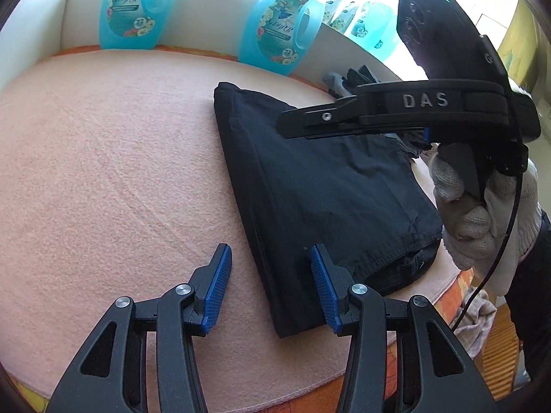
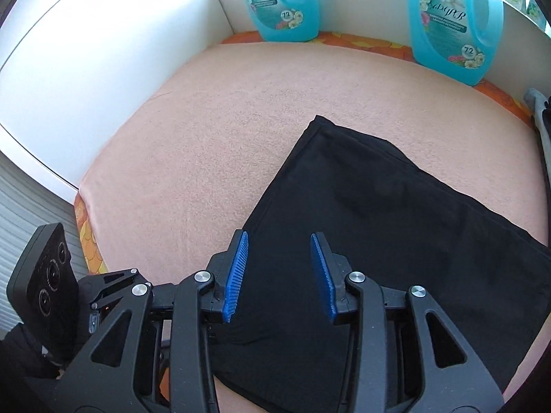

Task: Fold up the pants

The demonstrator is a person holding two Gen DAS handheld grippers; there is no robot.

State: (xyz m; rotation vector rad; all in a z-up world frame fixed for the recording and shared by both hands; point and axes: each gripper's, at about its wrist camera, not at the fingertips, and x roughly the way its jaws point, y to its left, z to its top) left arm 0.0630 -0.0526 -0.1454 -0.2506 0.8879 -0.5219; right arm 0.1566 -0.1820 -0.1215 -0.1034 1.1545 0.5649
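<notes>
The black pants point(image 1: 327, 189) lie folded into a flat rectangle on a pink towel point(image 1: 120, 155), waistband end toward the near right. My left gripper point(image 1: 270, 254) is open just above the pants' near left edge; its right pad is over the cloth and its left pad over the towel. My right gripper point(image 2: 279, 241) is open too, hovering over the middle of the pants point(image 2: 396, 241) with nothing between its pads. In the left wrist view it appears side-on point(image 1: 289, 124) above the far part of the pants, held by a white-gloved hand point(image 1: 482, 213).
Two blue detergent bottles point(image 1: 137, 7) point(image 1: 282, 24) stand along the back wall. A small pile of grey and black clothes point(image 1: 347, 79) lies behind the pants. A white wall point(image 2: 86, 69) bounds the left side. An orange patterned cover point(image 1: 465, 282) shows at the table's near edge.
</notes>
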